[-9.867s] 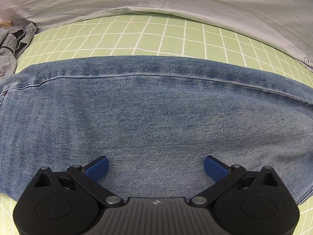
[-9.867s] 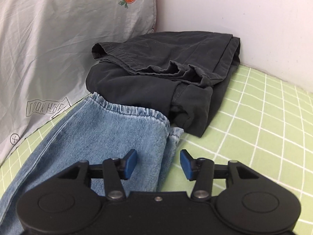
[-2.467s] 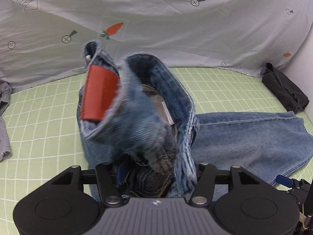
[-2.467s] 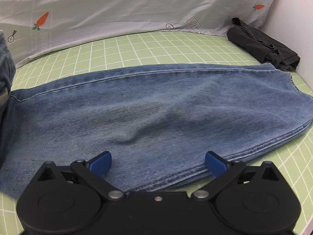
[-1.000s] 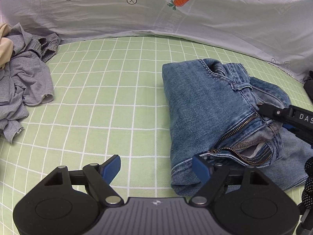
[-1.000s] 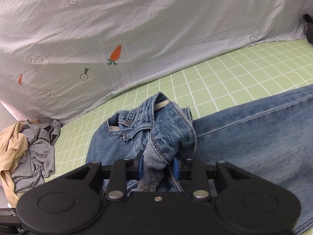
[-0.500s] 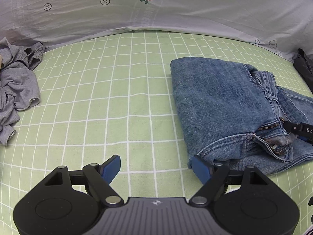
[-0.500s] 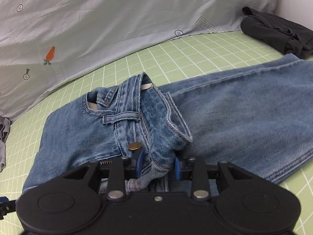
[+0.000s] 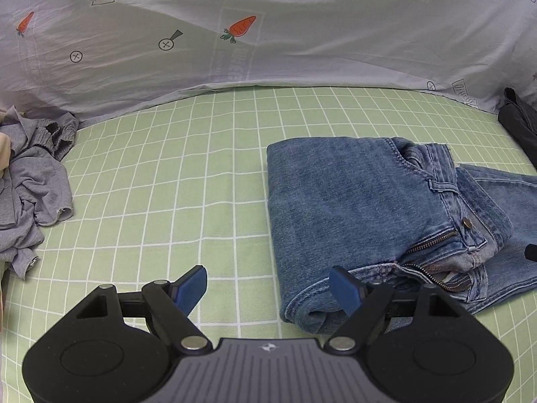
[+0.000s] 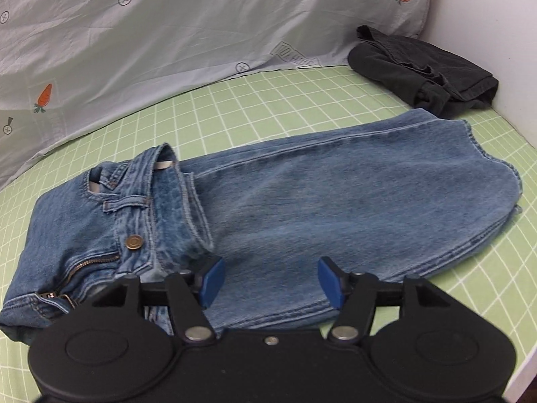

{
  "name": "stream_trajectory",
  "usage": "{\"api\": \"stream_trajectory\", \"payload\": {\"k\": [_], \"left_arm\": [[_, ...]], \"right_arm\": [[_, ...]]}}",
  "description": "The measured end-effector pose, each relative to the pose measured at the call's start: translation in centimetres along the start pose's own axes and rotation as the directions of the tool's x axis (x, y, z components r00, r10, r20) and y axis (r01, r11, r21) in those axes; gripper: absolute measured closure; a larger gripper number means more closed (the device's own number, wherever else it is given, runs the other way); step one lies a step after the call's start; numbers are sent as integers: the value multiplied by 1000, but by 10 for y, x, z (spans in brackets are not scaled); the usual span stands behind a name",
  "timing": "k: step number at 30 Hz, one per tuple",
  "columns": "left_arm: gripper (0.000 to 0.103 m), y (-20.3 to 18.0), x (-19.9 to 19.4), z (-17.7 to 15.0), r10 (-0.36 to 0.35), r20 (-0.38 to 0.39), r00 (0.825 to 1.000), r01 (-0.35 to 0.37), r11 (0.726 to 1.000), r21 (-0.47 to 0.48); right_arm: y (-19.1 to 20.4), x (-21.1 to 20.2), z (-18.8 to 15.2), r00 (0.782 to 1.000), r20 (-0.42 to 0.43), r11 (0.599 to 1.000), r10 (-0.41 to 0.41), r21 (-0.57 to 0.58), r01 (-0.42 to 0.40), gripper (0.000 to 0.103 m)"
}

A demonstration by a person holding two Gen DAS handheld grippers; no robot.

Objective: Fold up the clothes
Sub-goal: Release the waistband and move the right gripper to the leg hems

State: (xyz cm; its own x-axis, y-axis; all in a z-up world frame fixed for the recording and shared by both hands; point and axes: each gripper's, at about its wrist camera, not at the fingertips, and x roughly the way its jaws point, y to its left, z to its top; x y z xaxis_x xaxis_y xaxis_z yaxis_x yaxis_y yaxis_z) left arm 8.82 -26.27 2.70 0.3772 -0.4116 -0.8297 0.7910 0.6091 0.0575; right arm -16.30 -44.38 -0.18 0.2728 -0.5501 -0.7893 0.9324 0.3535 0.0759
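Note:
Blue jeans (image 9: 362,201) lie on the green checked sheet, their waist part folded over onto the legs, zip and button facing up. In the right wrist view the jeans (image 10: 335,201) stretch right to the leg hems. My left gripper (image 9: 268,288) is open and empty, just above the sheet at the fold's near left corner. My right gripper (image 10: 268,278) is open and empty, over the near edge of the legs beside the waistband.
A crumpled grey garment (image 9: 30,181) lies at the far left. A folded black garment (image 10: 426,70) sits in the far right corner by the white wall (image 10: 486,16). A grey printed cloth (image 9: 268,33) hangs along the back.
My right gripper has opened and let go of the jeans' waistband, which now lies on the legs. My left gripper stays open and has shifted slightly.

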Motion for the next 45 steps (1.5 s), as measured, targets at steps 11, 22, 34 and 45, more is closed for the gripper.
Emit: {"api": "stream_trajectory", "payload": {"k": [11,22,34,45], "left_arm": [[22,-94,10,15,-44,-20,999,46,997,57],[22,-176,34,34,-51,-61,997,56,994,94],[22,-211,64,43,44,-118,992,-29,992,125],[21,-216,76,46,87,-151,985,-65,988,143]], "right_arm": [[-99,-4,10,996,-13,992,-94,80,95,24],[-189,16,26,986,-42,976,-159,146,164,21],[-253,61,51,981,-79,956,-177,222,190,4],[-261,100,62,981,-94,949,-169,252,187,0]]}}
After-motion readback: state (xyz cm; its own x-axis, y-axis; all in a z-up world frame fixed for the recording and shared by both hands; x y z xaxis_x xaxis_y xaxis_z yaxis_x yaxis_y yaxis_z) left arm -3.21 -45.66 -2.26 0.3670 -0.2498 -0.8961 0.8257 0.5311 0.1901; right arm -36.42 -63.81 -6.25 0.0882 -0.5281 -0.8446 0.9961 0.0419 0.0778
